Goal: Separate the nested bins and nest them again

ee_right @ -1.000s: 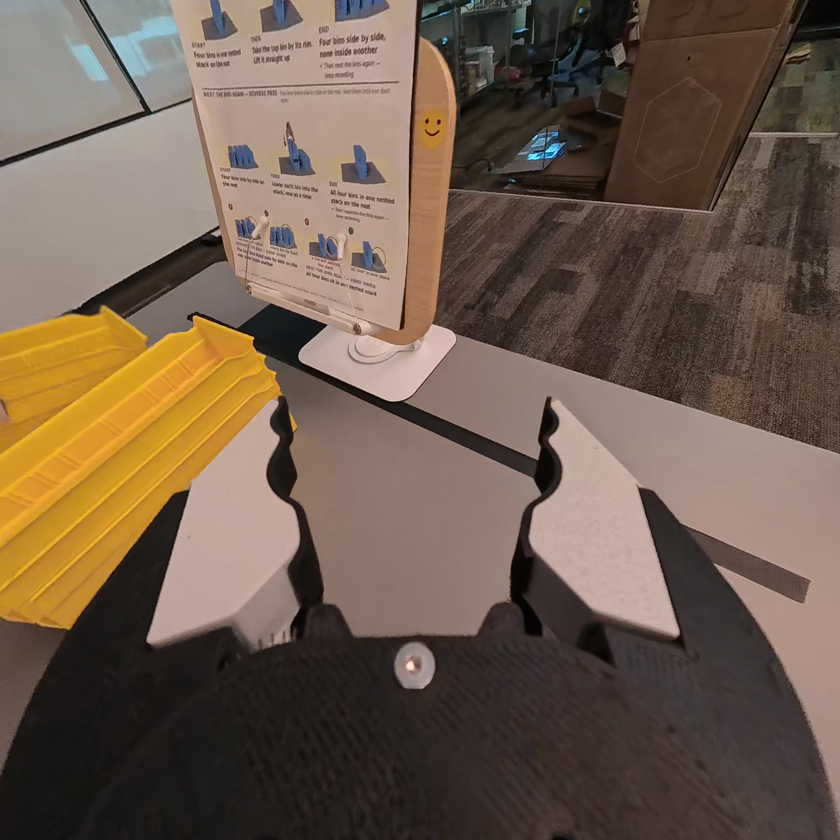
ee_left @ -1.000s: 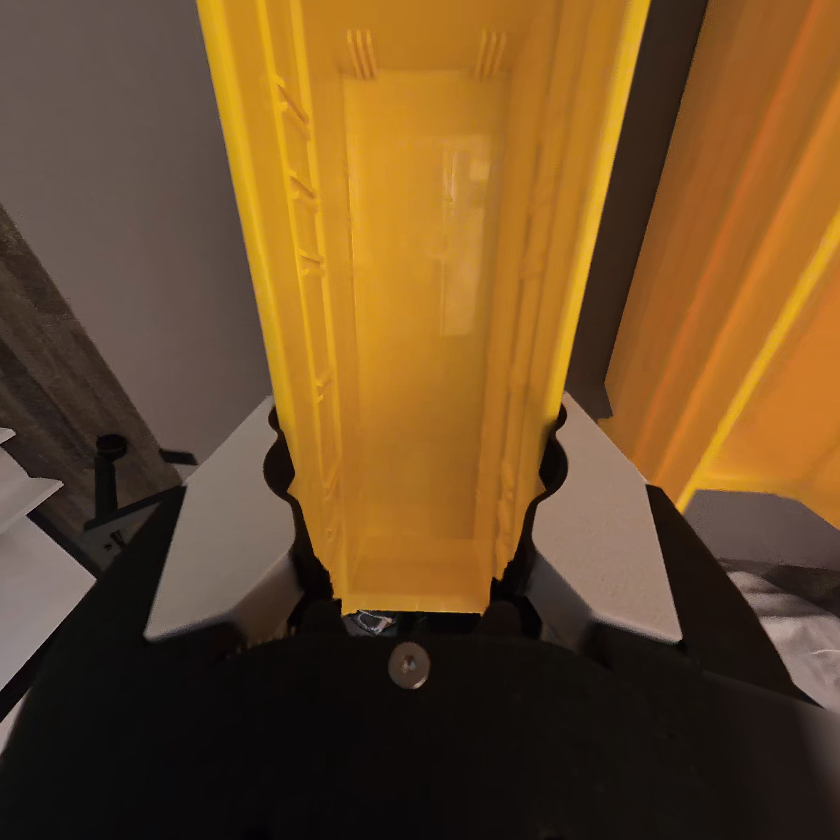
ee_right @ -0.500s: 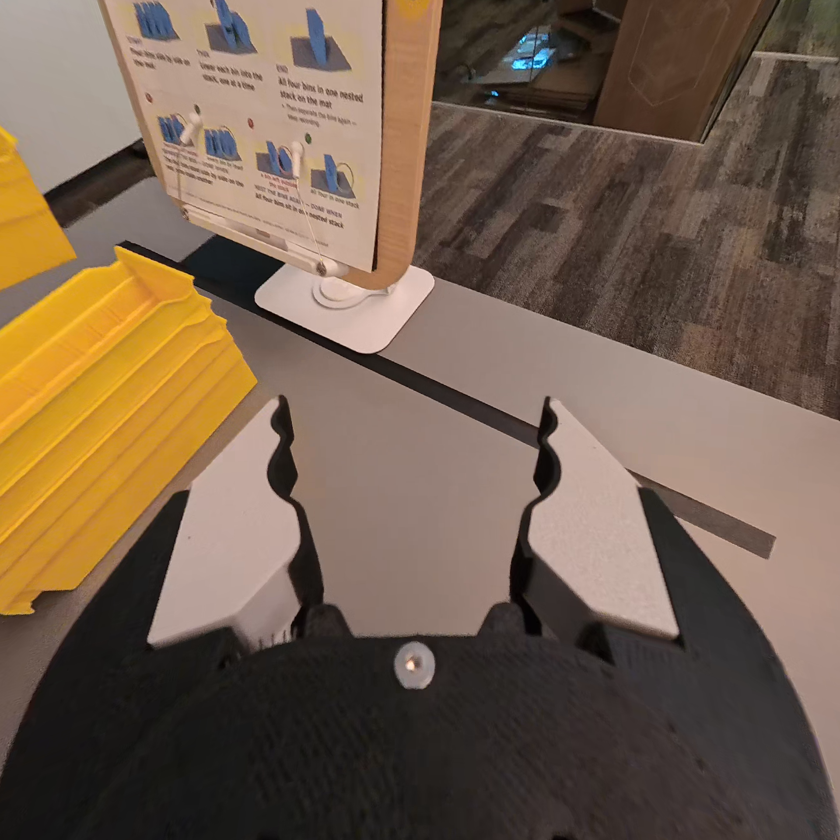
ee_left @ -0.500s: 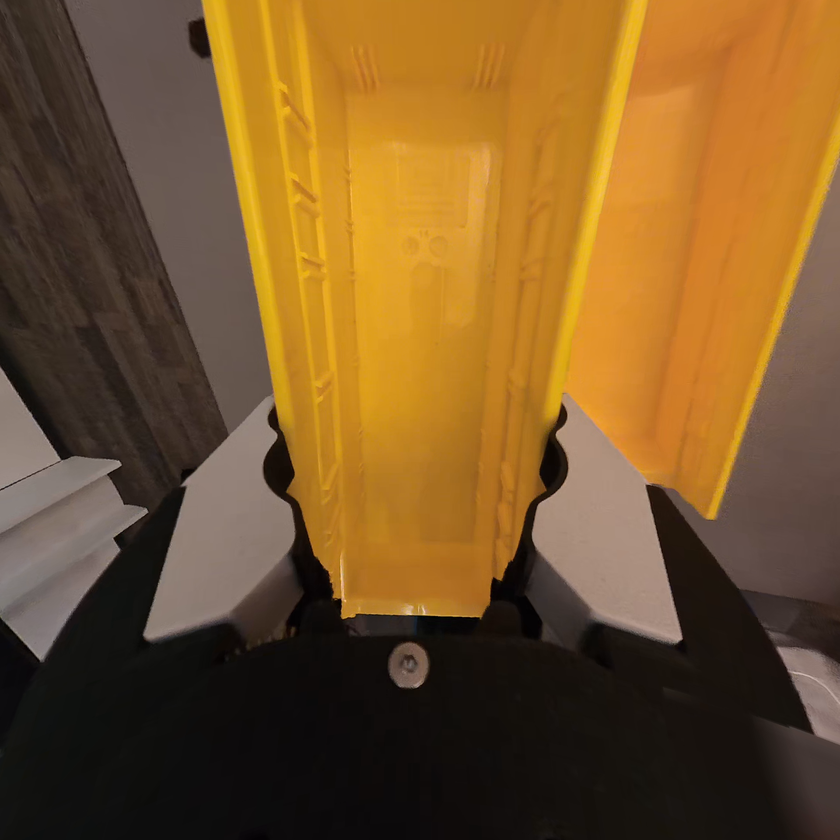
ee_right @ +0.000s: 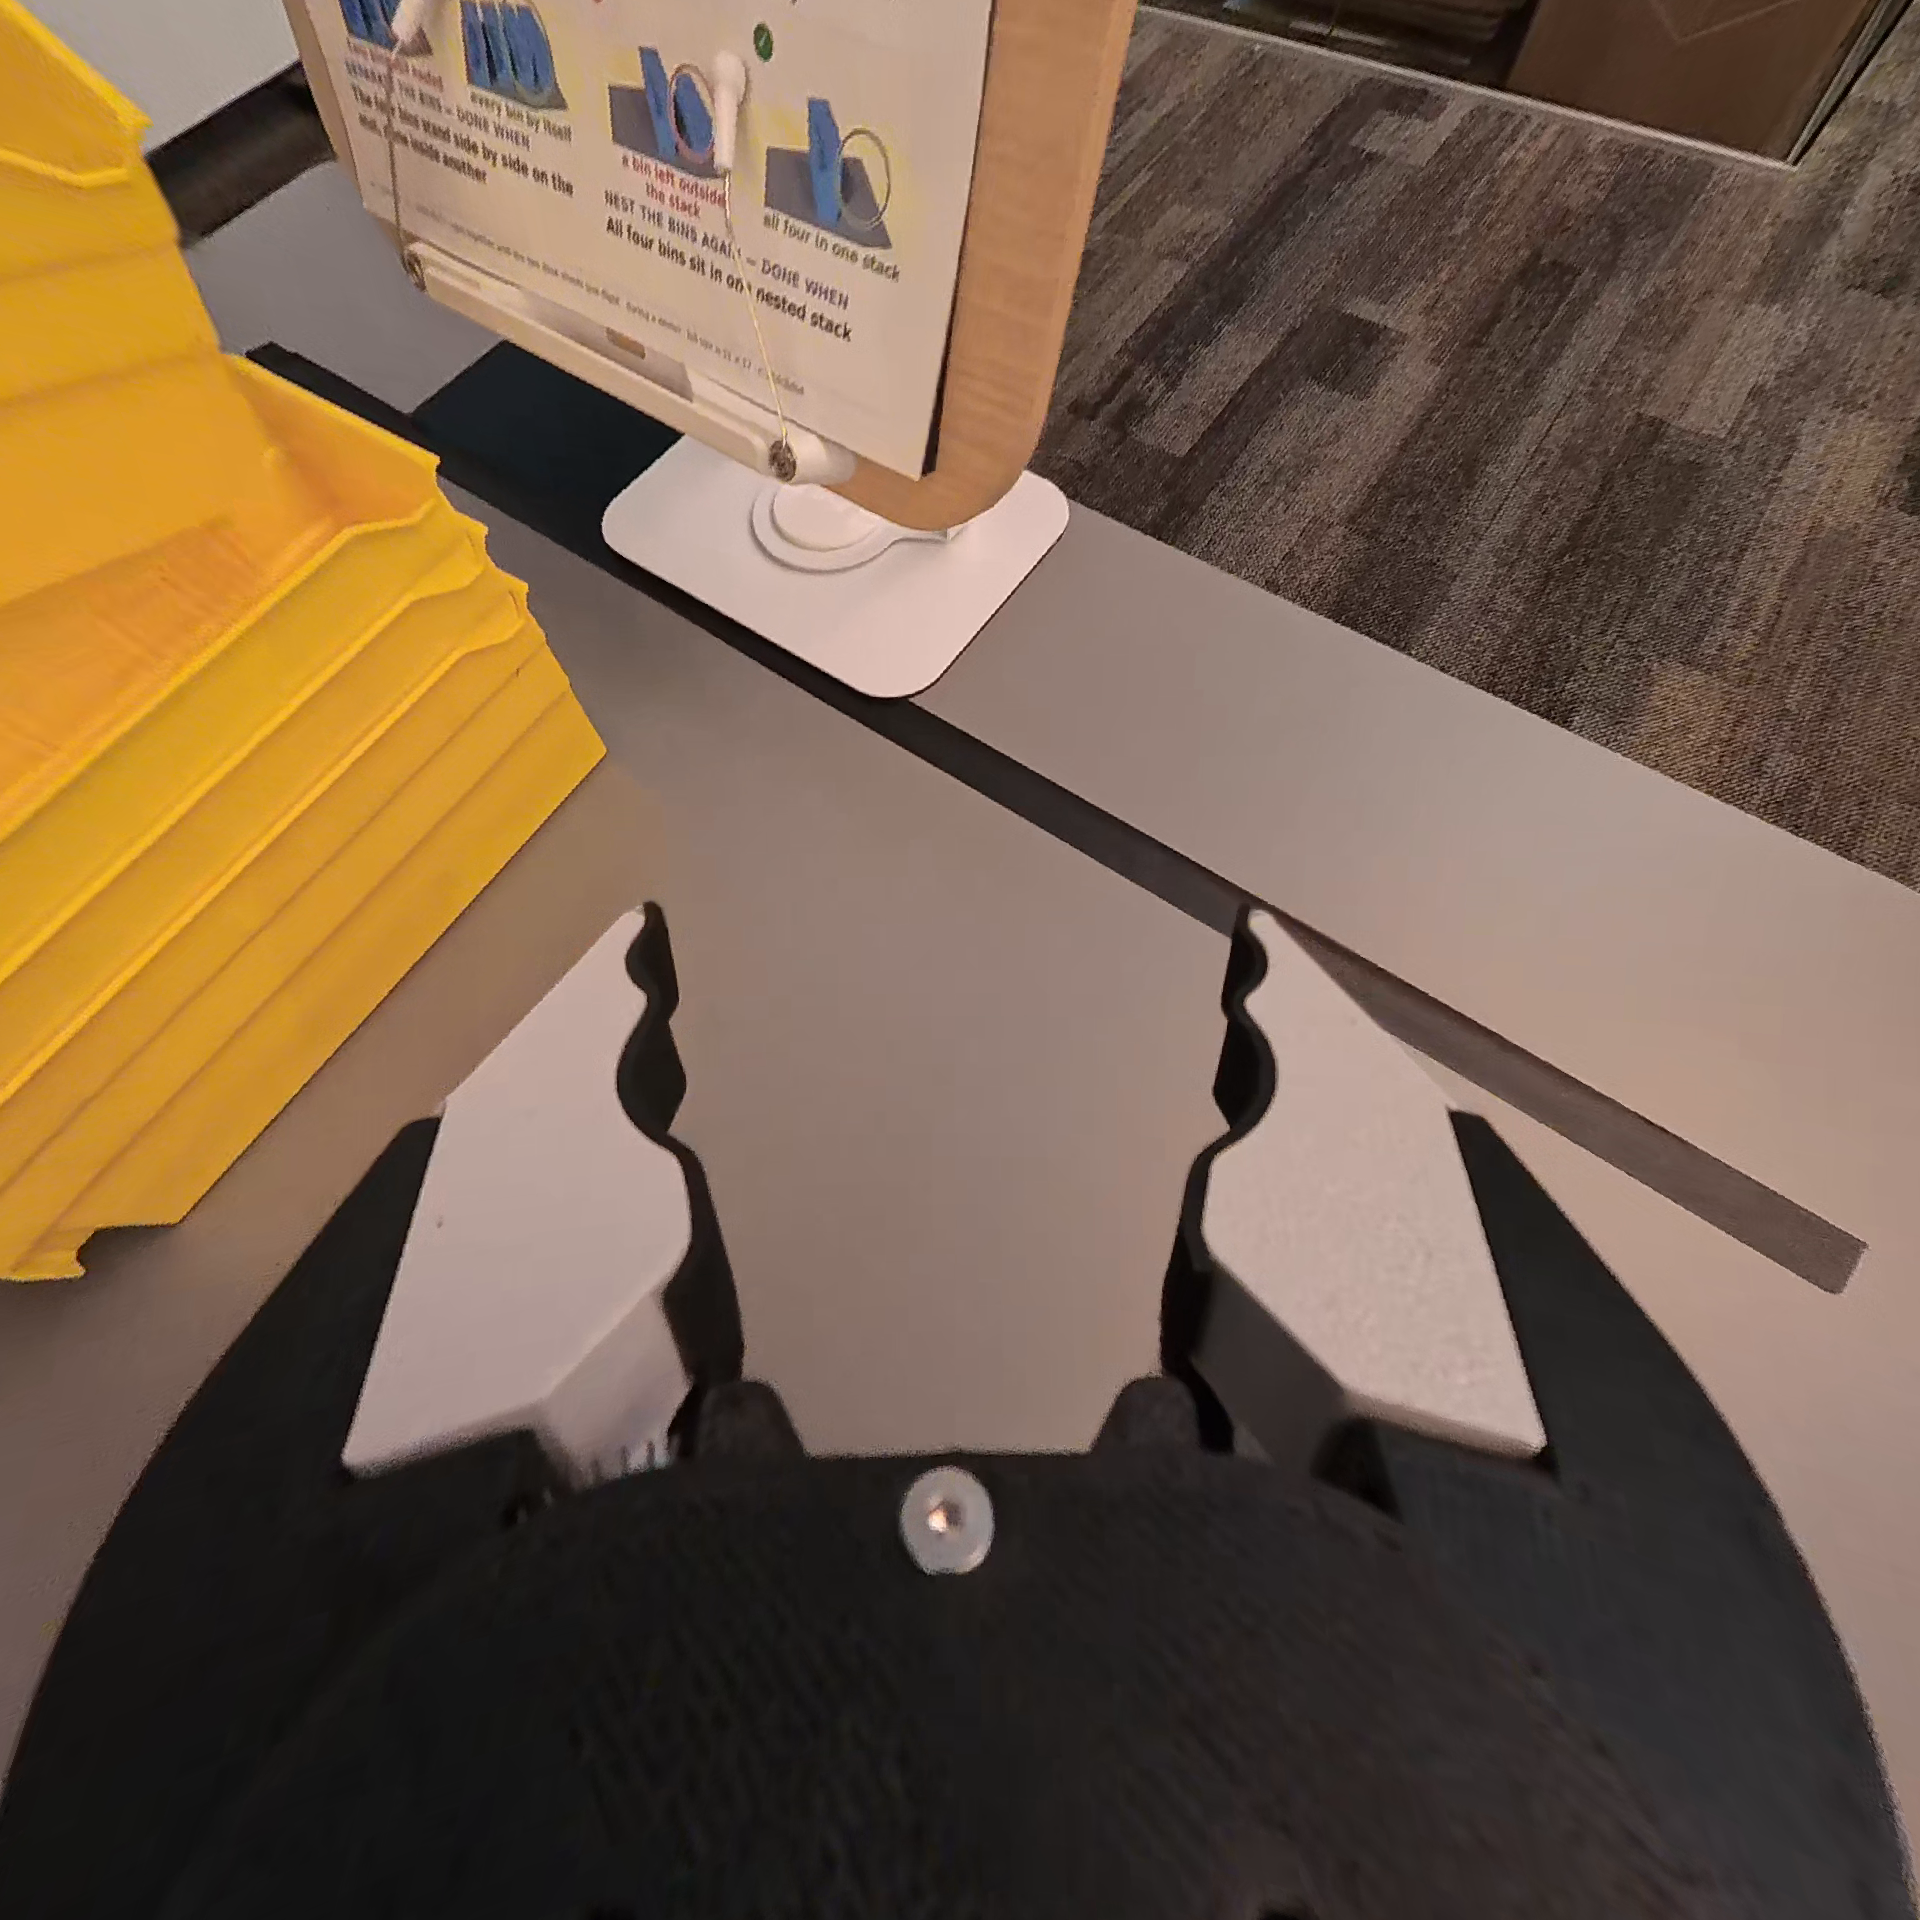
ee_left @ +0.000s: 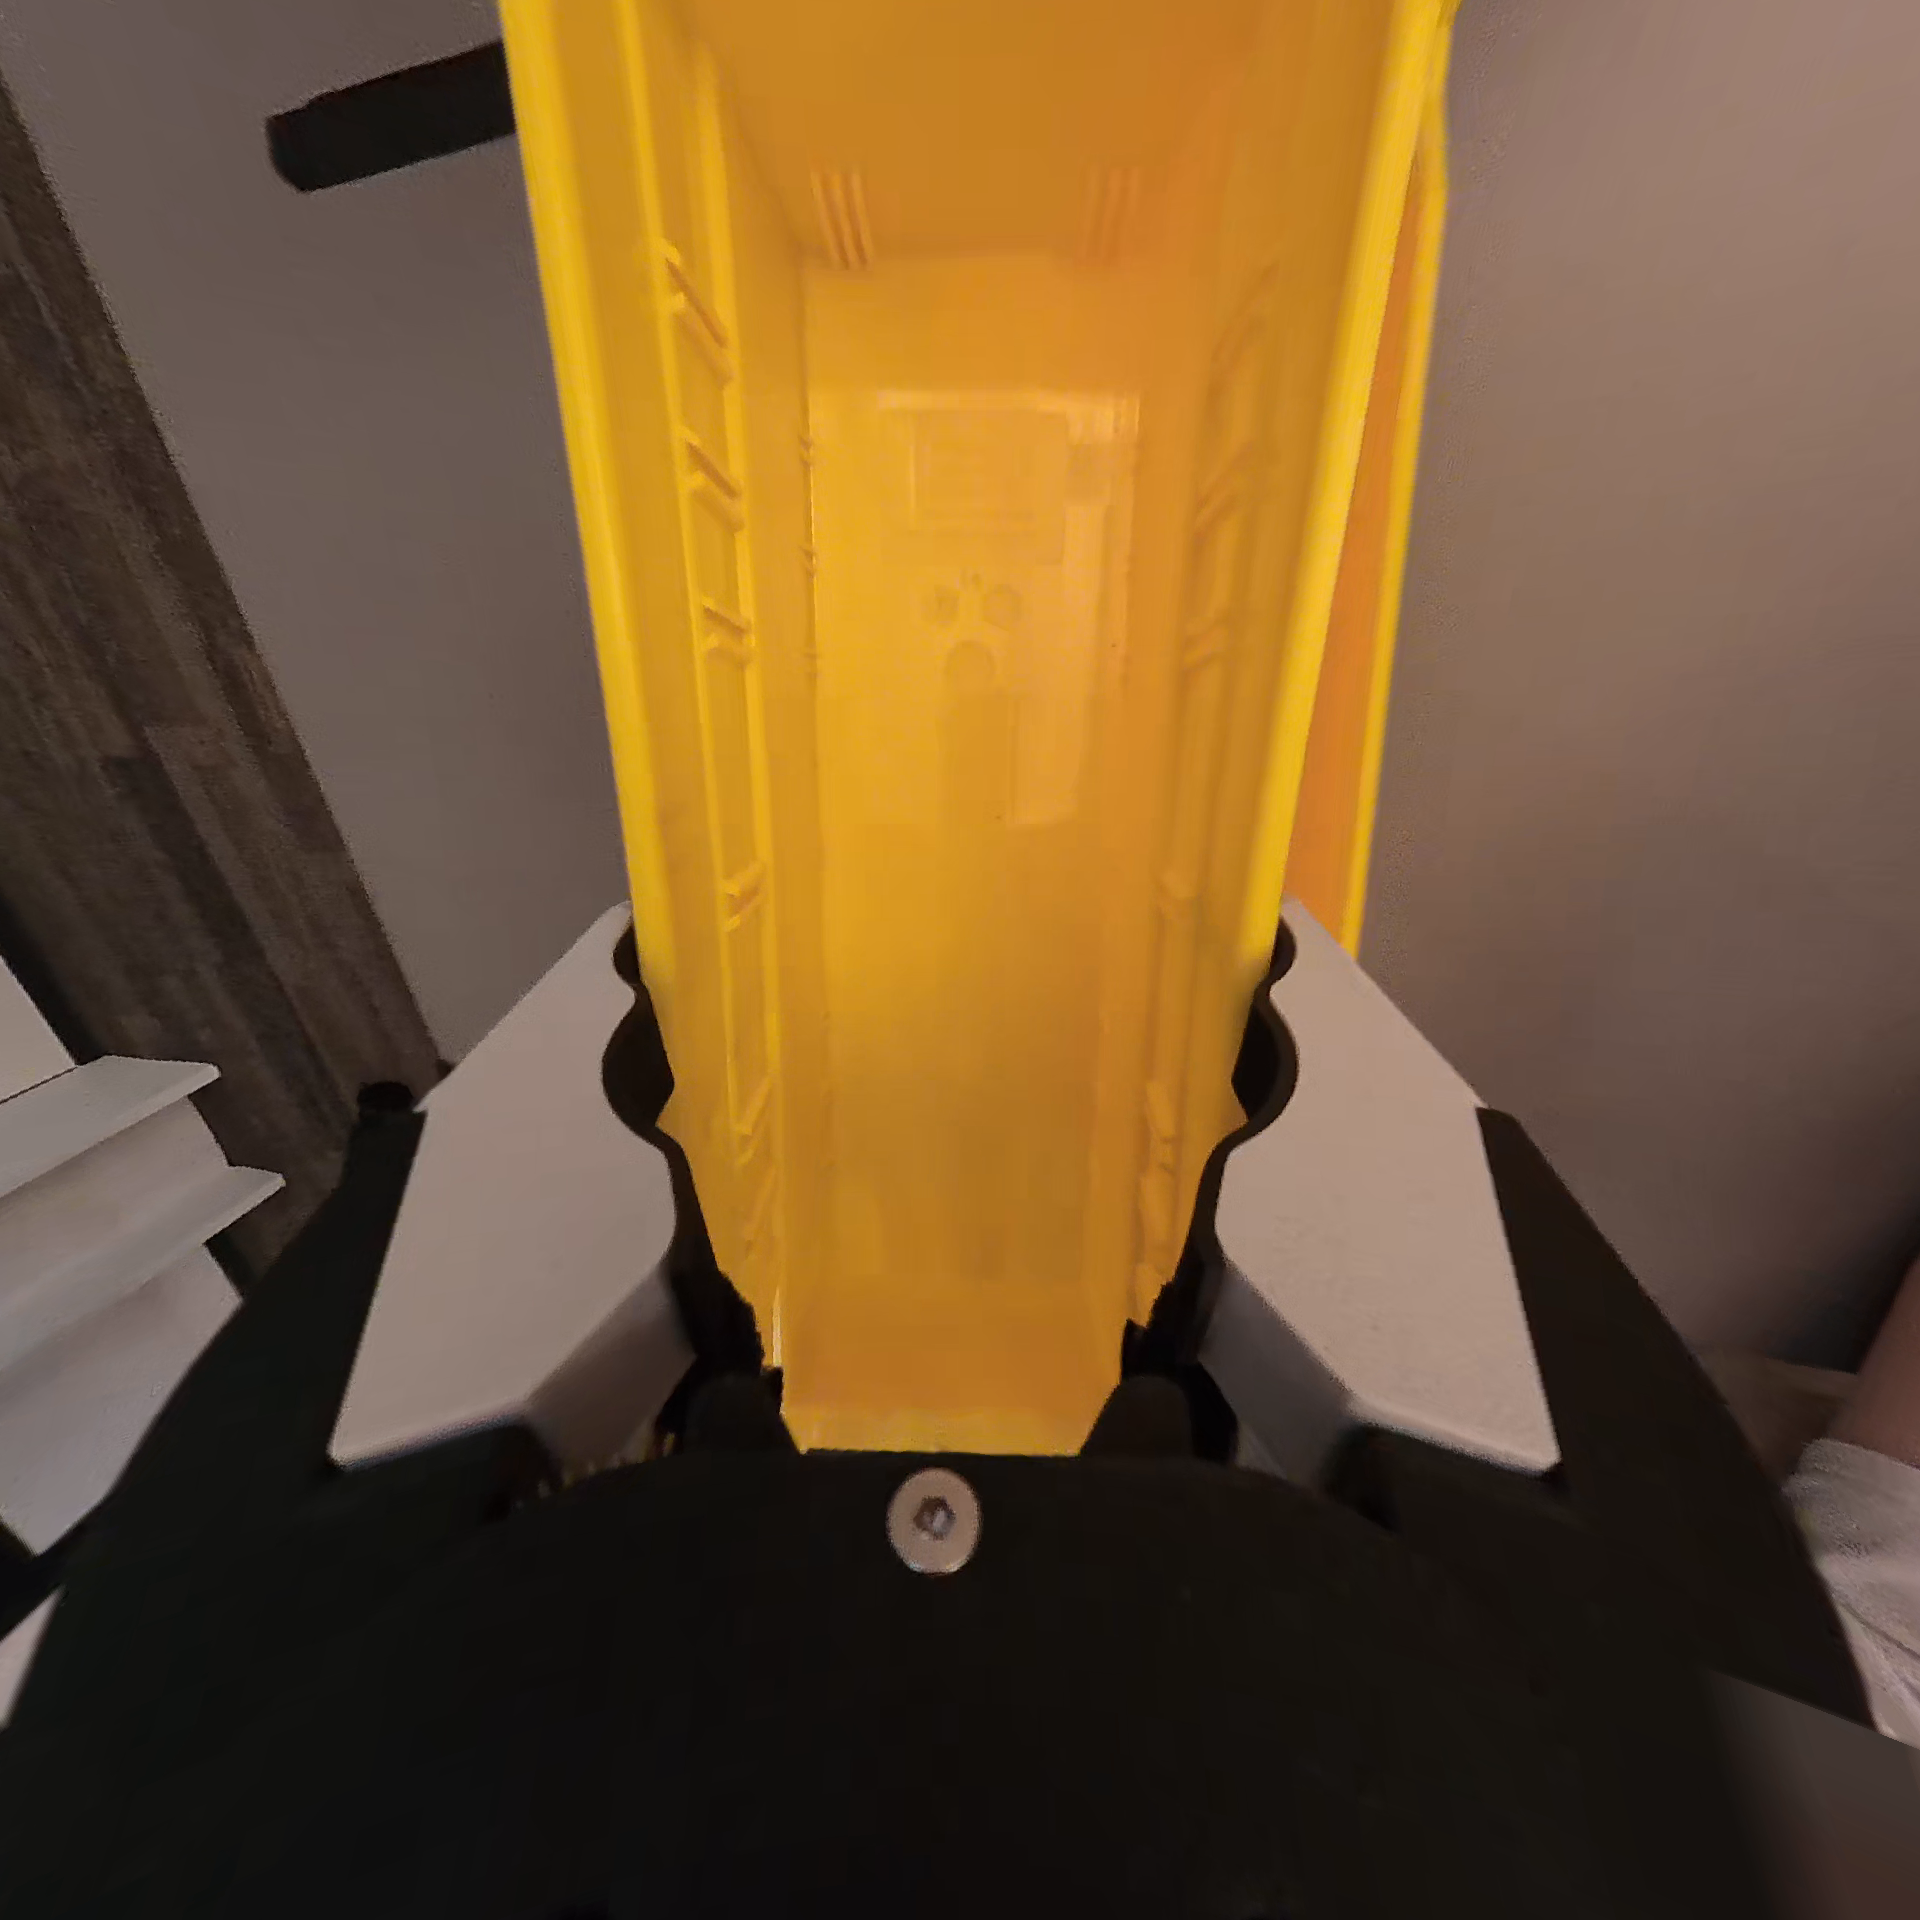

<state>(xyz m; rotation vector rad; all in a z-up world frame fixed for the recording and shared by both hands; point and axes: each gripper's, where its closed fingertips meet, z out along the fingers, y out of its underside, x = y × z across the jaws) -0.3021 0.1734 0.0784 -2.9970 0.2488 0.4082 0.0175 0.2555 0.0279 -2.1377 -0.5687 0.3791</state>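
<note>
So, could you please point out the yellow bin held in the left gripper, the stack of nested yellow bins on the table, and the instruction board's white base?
held yellow bin (ee_left: 977,831): left wrist view, inner floor.
nested bin stack (ee_right: 260,831): right wrist view, stepped side rims.
white base (ee_right: 883,603): right wrist view, flat plate's bare top.

A grey table (ee_right: 1351,790) carried everything, with patterned carpet floor (ee_right: 1558,364) beyond its far edge. A dark strip (ee_right: 1091,800) ran diagonally across the tabletop, passing just ahead of the right gripper's (ee_right: 940,925) fingertips and touching the tip of the right-hand one in that view. Directly on the table, to the left of those fingers, sat a stack of nested yellow bins (ee_right: 239,831). Farther ahead of the fingers, past the strip, a flat white base (ee_right: 831,592) rested on the table and bore an upright wooden-edged instruction board (ee_right: 727,208). The surface between the fingers was bare grey.
</note>
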